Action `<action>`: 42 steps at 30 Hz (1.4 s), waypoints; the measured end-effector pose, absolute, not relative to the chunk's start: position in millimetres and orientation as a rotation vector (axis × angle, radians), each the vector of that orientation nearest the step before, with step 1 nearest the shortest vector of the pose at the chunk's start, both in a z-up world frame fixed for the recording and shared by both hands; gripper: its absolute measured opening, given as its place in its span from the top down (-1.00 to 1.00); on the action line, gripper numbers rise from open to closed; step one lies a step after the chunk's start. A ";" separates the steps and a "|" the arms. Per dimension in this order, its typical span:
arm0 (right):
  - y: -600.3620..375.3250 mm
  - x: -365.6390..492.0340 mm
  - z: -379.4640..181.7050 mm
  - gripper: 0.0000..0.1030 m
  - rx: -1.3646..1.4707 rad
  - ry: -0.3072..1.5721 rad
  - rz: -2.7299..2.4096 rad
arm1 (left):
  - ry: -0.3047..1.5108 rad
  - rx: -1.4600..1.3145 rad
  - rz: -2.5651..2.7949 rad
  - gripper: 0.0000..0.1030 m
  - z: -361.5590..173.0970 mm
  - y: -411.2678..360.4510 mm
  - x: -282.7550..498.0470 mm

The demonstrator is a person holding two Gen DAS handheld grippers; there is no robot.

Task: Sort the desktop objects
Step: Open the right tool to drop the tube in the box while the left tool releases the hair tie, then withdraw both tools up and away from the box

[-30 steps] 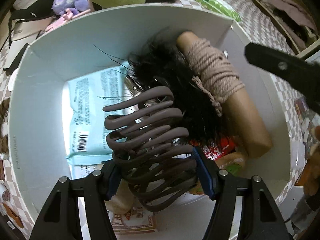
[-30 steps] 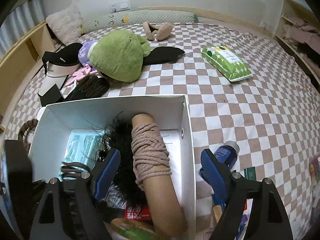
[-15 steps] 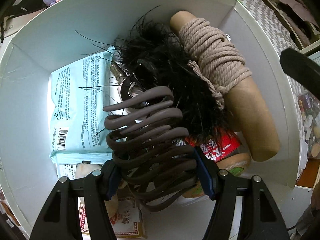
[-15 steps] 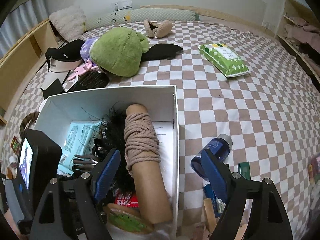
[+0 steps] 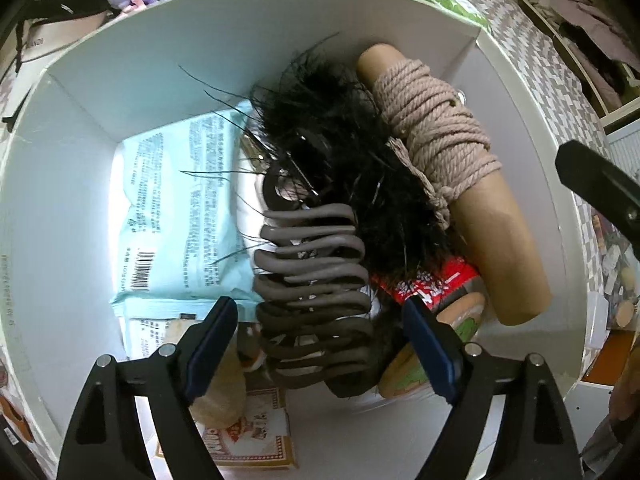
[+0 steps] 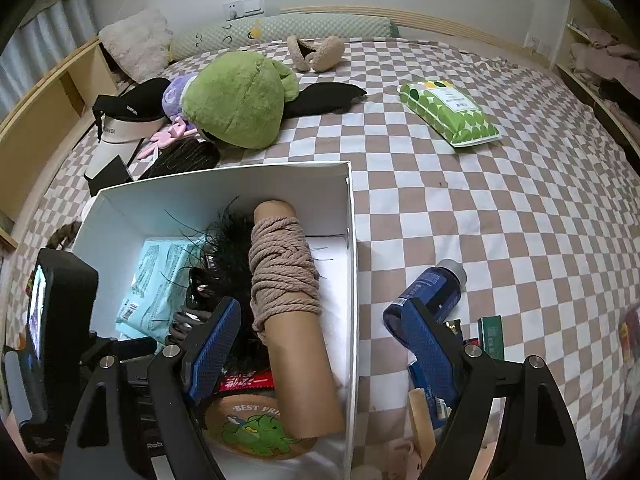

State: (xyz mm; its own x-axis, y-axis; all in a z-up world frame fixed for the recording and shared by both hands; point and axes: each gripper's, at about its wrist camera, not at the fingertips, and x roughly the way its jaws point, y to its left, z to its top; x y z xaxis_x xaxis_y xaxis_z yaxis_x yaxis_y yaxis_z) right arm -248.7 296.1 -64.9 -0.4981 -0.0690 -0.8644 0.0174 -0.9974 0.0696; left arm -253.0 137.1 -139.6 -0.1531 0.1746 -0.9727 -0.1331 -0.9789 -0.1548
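We see our left gripper (image 5: 320,344) released around the hair clip (image 5: 314,280) in the box (image 5: 80,184); our right gripper (image 6: 320,344) gapes empty.

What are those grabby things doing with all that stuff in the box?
Someone is tidying things into a white cardboard box on a checkered bed. The left gripper is open over the box, with a brown plastic hair claw clip lying loose between its fingers on the pile. Beside the clip are a black feathery thing and a cardboard tube wrapped in beige rope. The right gripper is open and holds nothing, near a blue bottle outside the box.
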 end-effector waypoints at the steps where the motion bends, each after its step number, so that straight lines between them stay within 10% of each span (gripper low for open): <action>1: 296.8 -247.9 -64.5 -0.61 1.543 -0.090 -2.676 | -0.045 -1.887 2.257 -0.68 -136.9 135.4 -251.8; 11: 301.6 -235.9 -52.2 -0.99 1.481 -0.157 -2.722 | -0.085 -1.754 2.367 -0.86 -104.3 120.6 -235.1; 42: 270.1 -154.0 10.3 -1.00 1.223 -0.019 -2.862 | -0.138 -1.363 2.677 -1.00 0.7 61.5 -173.4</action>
